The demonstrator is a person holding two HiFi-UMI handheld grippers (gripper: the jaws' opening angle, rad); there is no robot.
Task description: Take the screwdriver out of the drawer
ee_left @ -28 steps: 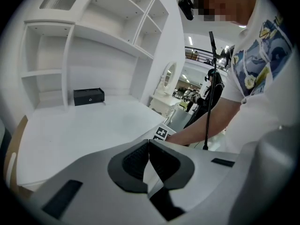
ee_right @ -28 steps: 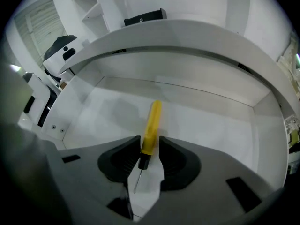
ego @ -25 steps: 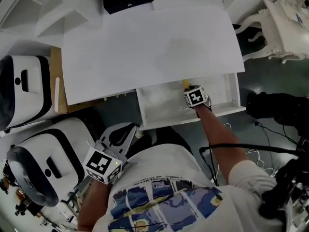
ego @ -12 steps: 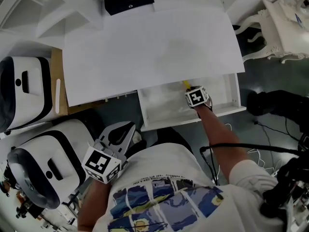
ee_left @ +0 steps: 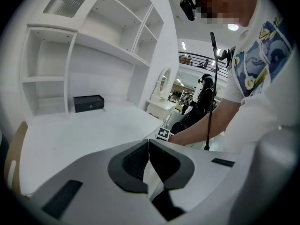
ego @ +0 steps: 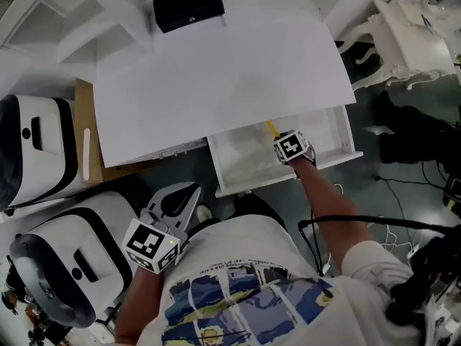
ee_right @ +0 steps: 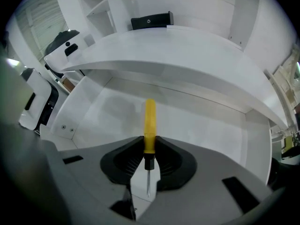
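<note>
The right gripper [ee_right: 149, 146] has just been closing its jaws, and they now pinch the screwdriver [ee_right: 149, 121] where the yellow handle meets its black collar. The thin metal shaft runs back between the ribbed dark pads. The handle points away, over the floor of the open drawer [ee_right: 206, 125], toward the shadow under the desk top [ee_right: 187, 55]. Whether the handle's far end touches the drawer floor I cannot tell. The left gripper [ee_left: 149, 149] has its jaws pressed together on nothing and is held low beside the person's body, well apart from the drawer. The step in hand looks like the lift-out. To do it well, the pinch should stay firm, since the handle is round, slim and glossy and could swivel or slide between the pads. The lift should also draw back toward the person as it rises, so the projecting handle clears the overhanging edge of the desk top and the shaft end clears the drawer's front wall. The drawer is shallow and white, with flat painted walls and two small screws in its left side. The desk top is a plain matt white slab, with a small black box [ego: 189, 6] at its far edge.
</note>
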